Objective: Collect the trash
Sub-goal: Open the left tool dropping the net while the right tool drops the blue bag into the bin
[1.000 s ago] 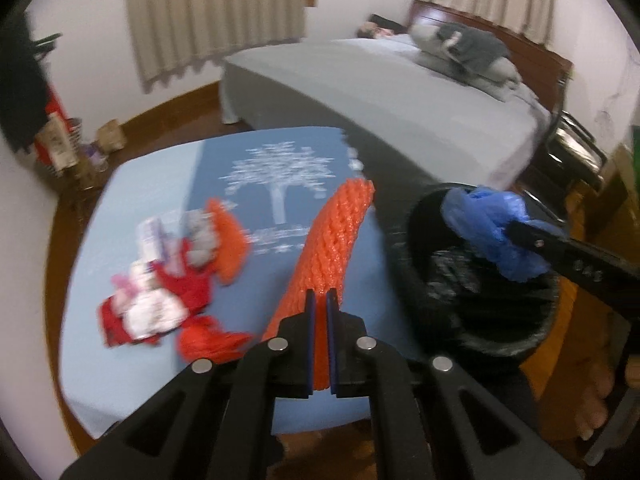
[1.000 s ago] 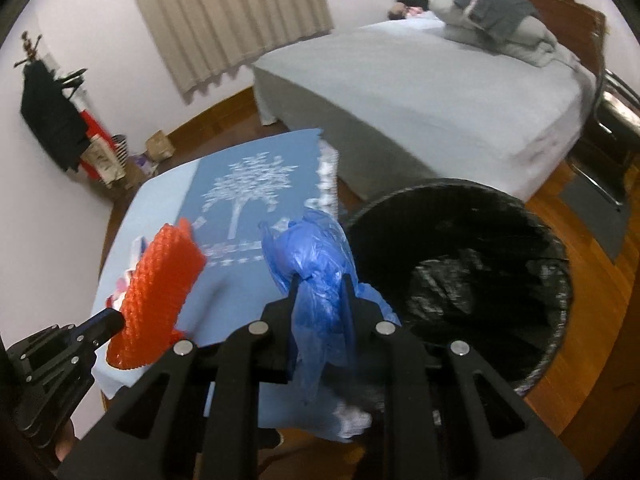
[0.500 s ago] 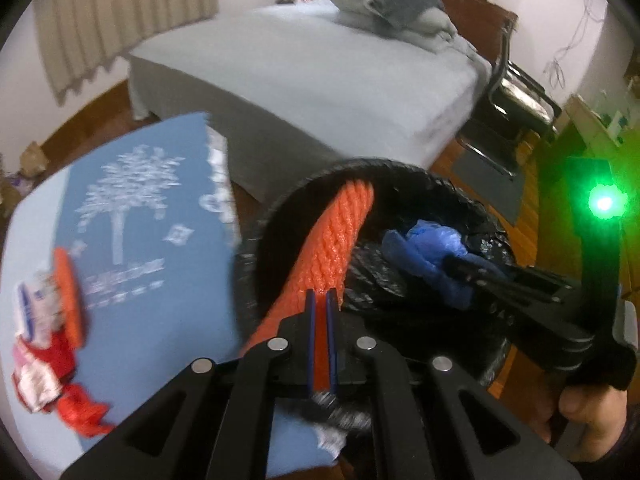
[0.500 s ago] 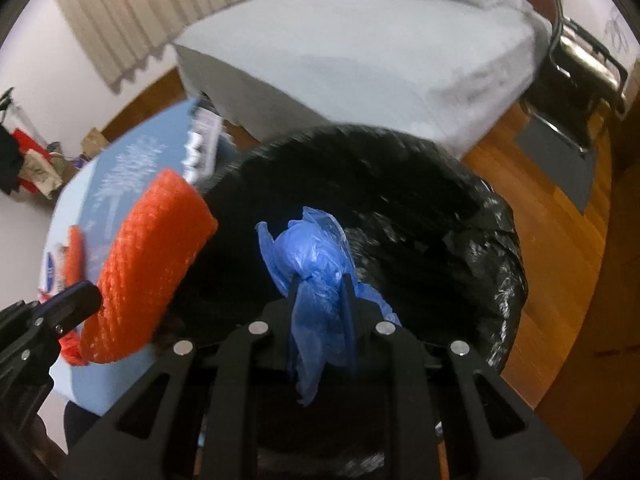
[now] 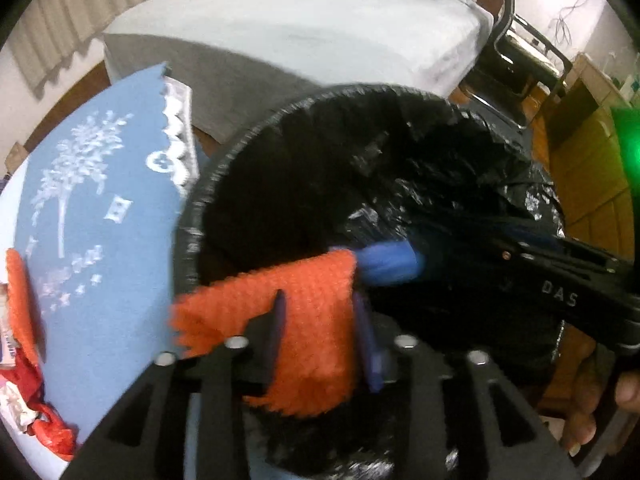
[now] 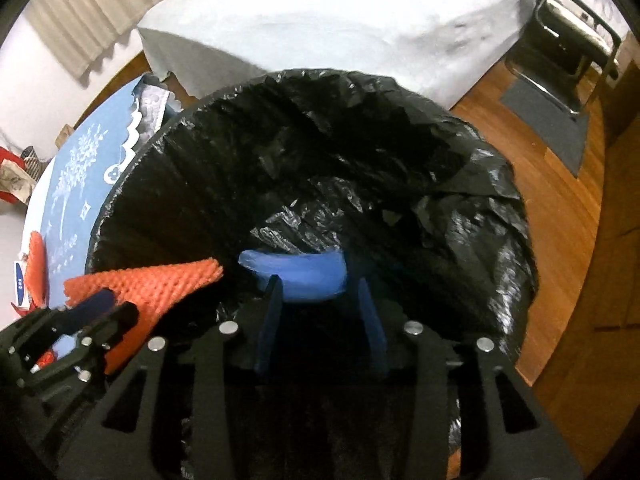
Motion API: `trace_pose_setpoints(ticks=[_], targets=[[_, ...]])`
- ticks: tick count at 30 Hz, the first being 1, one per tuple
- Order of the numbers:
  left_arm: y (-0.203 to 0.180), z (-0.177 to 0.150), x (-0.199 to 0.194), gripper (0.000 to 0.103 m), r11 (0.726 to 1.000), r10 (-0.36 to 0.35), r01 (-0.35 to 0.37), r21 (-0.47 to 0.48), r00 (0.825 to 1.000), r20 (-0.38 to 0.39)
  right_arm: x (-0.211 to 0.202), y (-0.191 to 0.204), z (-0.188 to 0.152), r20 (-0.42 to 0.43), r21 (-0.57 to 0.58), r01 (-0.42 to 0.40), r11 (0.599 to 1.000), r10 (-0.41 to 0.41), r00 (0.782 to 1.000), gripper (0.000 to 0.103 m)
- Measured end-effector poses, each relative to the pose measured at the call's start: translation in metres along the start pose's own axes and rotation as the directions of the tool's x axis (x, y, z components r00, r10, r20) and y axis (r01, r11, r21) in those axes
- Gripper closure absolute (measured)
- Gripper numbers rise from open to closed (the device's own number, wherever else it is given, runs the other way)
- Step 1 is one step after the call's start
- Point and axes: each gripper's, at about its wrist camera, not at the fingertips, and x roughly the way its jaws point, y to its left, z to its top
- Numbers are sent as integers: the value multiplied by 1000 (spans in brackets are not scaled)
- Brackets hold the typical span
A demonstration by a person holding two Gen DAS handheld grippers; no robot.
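Both grippers hang over a black-lined trash bin [image 5: 192, 216] [image 6: 500, 184]. My left gripper [image 5: 318, 312] has its jaws apart, and the orange foam net [image 5: 304, 304] lies loose between them, over the bin's near rim; it also shows in the right wrist view [image 6: 160, 284]. My right gripper [image 6: 320, 292] has its jaws apart, and the blue plastic bag [image 6: 300, 274] sits just beyond the fingertips, inside the bin. The blue bag [image 5: 386, 262] shows beside the net in the left wrist view.
A low table with a blue cloth [image 5: 100, 208] stands left of the bin, with another orange net [image 5: 18, 300] and red and white wrappers [image 5: 28, 408] on it. A bed [image 5: 312, 36] lies behind. A chair [image 6: 568, 52] stands on the wooden floor at right.
Both grippers have moved over and down into the bin's mouth. Both jaws have opened. The orange net and the blue bag have come loose.
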Motion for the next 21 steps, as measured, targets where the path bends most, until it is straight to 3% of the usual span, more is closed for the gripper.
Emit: trace_pose_setpoints(ticks=[4, 10, 12, 14, 15, 20, 21], targets=[[24, -2, -23, 40, 999, 20, -18, -40, 999, 43, -24, 4, -8, 50, 6, -6, 1000, 6, 999, 63], [68, -26, -66, 26, 992, 97, -87, -93, 988, 117, -65, 31, -29, 132, -41, -13, 999, 18, 991, 57], [74, -28, -67, 27, 991, 100, -89, -99, 988, 119, -75, 40, -36, 162, -51, -3, 999, 11, 987, 53], [73, -22, -64, 40, 994, 71, -60, -96, 991, 109, -76, 44, -41, 162, -49, -11, 999, 18, 987, 53], [71, -17, -61, 53, 995, 49, -39, -92, 994, 101, -75, 46, -43, 154, -44, -18, 999, 25, 988, 53], [29, 9, -51, 51, 1000, -6, 6, -4, 997, 77, -77, 38, -52, 139, 1, -37, 999, 36, 990, 53], [20, 12, -53, 46, 1000, -5, 3, 20, 996, 88, -79, 35, -53, 142, 5, -34, 999, 33, 989, 53]])
